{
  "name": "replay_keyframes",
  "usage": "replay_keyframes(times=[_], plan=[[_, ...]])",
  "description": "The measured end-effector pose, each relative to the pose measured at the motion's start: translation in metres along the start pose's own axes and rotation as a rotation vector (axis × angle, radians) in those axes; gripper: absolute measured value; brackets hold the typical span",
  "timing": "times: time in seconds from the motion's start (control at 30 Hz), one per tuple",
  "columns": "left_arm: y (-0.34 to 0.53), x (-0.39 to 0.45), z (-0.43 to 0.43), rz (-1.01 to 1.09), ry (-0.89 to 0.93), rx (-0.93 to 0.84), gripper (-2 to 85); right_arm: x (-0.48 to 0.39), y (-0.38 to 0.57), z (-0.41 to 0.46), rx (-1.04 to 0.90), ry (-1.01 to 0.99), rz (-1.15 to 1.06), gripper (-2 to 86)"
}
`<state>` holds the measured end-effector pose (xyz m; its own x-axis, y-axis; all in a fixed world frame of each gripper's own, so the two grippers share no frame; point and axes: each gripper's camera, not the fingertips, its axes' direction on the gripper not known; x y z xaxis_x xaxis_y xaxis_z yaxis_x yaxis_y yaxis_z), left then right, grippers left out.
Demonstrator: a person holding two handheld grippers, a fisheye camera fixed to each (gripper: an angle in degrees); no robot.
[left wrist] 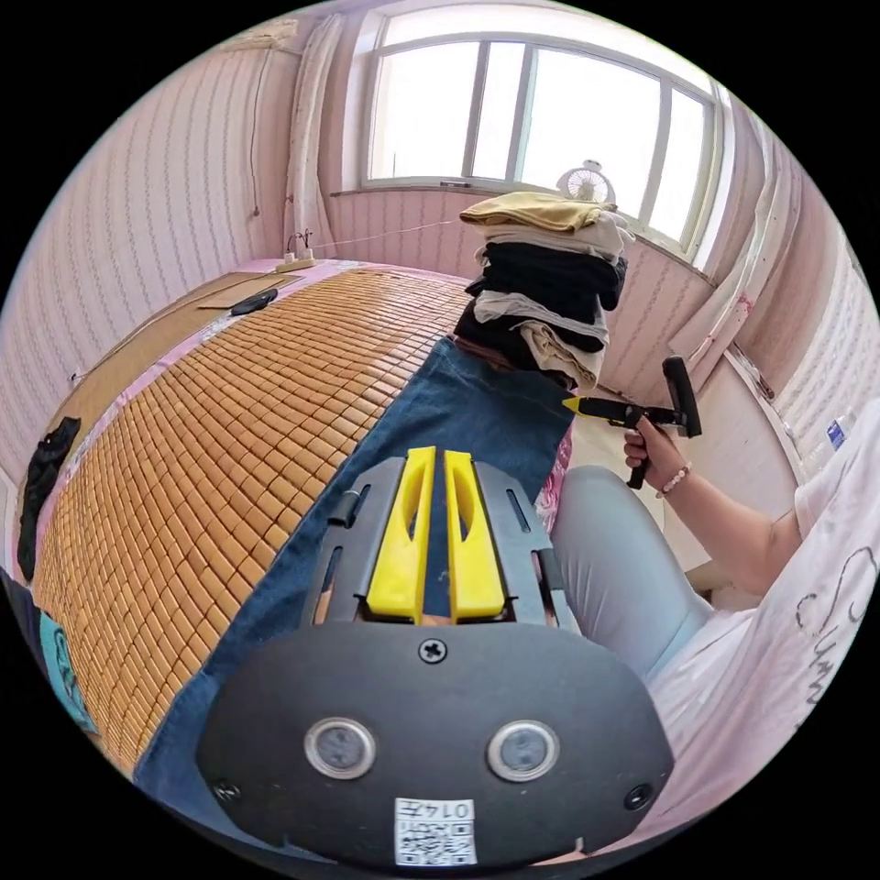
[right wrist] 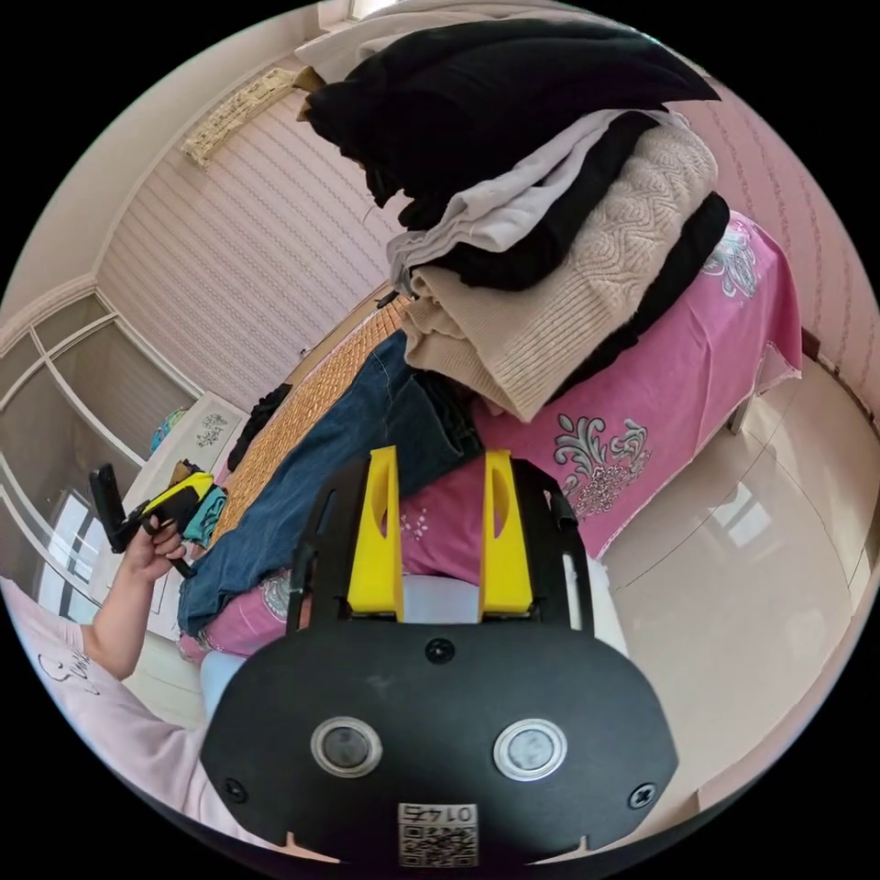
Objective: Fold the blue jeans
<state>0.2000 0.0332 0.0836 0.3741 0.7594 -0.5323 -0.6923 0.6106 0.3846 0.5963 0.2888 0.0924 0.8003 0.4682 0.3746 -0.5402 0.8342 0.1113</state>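
Here the long dark-blue denim jeans (left wrist: 458, 412) lie stretched along the edge of the woven amber bamboo bed mat (left wrist: 229, 412), one end running under the tall stack of folded black, beige and cream clothes (left wrist: 545, 284). To do the step well, each gripper should probably take a firm pinch at one end of the jeans, clear of the stack, before lifting. The left gripper (left wrist: 436, 532) hovers above the jeans, its yellow jaws a narrow slit apart and holding nothing. The right gripper (right wrist: 438, 536), jaws set wide and empty, points at the jeans' end by the stack; whether it touches cloth is unclear. In the left gripper view, a hand (left wrist: 653, 449) grips its handle beside the stack, forearm roughly level.
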Motion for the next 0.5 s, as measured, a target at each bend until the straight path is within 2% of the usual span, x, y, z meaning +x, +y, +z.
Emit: replay_keyframes(times=[0.17, 0.27, 0.5], plan=[[-0.074, -0.003, 0.063, 0.066, 0.012, -0.039, 6.2, 0.017, -0.001, -0.011, 0.031, 0.056, -0.039, 12.4], [-0.116, -0.012, 0.105, 0.016, 0.035, -0.056, 7.5, 0.021, -0.004, -0.013, 0.006, 0.076, -0.075, 12.9], [-0.156, -0.011, 0.204, 0.002, 0.001, -0.262, 12.4, 0.034, -0.006, -0.025, -0.038, -0.007, -0.152, 8.4]])
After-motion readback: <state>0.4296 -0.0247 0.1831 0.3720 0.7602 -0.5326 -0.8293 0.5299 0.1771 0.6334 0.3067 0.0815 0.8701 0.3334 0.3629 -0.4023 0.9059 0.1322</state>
